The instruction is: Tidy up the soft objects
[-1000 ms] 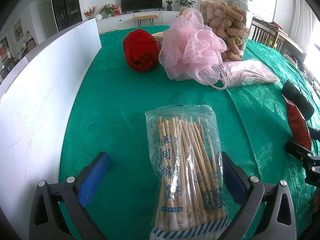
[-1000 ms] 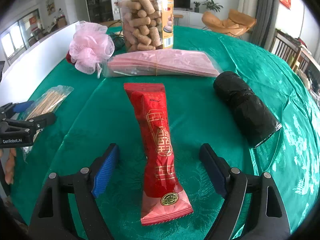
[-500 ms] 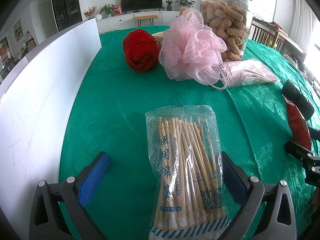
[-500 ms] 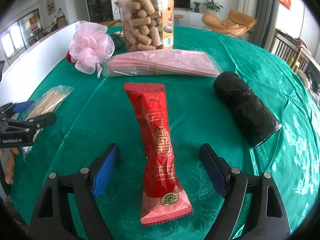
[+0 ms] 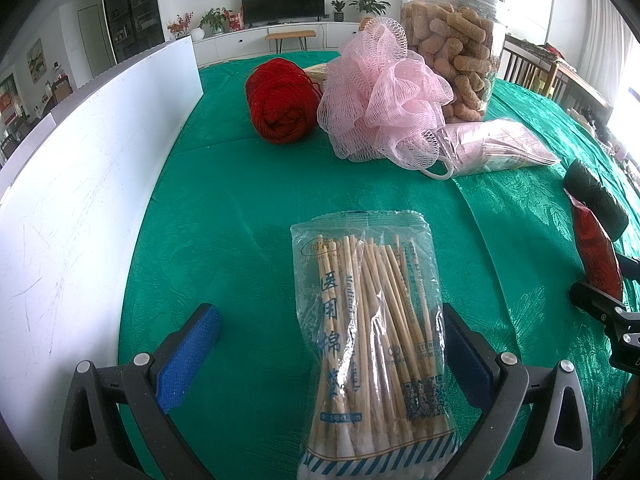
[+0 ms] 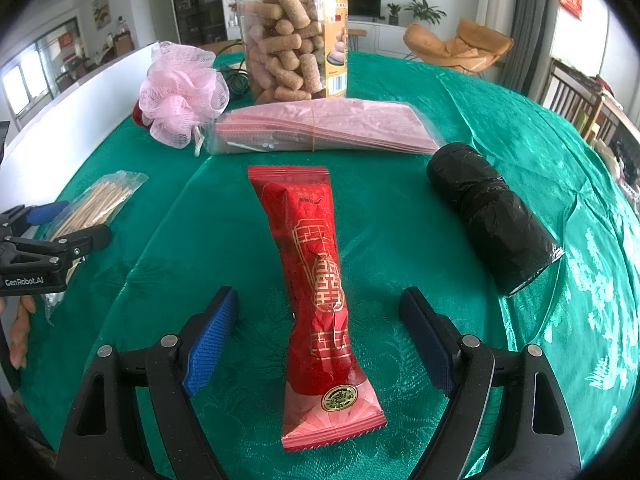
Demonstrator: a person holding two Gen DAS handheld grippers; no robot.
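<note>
A clear bag of cotton swabs [image 5: 370, 320] lies on the green tablecloth between the wide-apart fingers of my left gripper [image 5: 332, 344]; the right pad is close beside the bag, the left pad is well away from it. My right gripper [image 6: 324, 340] stands open around a long red packet [image 6: 320, 292], with neither pad touching it. Farther back lie a pink mesh bath sponge [image 5: 380, 92], a ball of red yarn [image 5: 280, 100], a flat pink pack in clear plastic [image 6: 320, 128] and a black roll [image 6: 492, 212].
A tall clear jar of brown snack sticks [image 6: 292, 36] stands at the back. A white board [image 5: 80, 184] runs along the left side of the table. A person's fingers [image 6: 20, 332] show by the left gripper's handle. Chairs stand beyond the table on the right.
</note>
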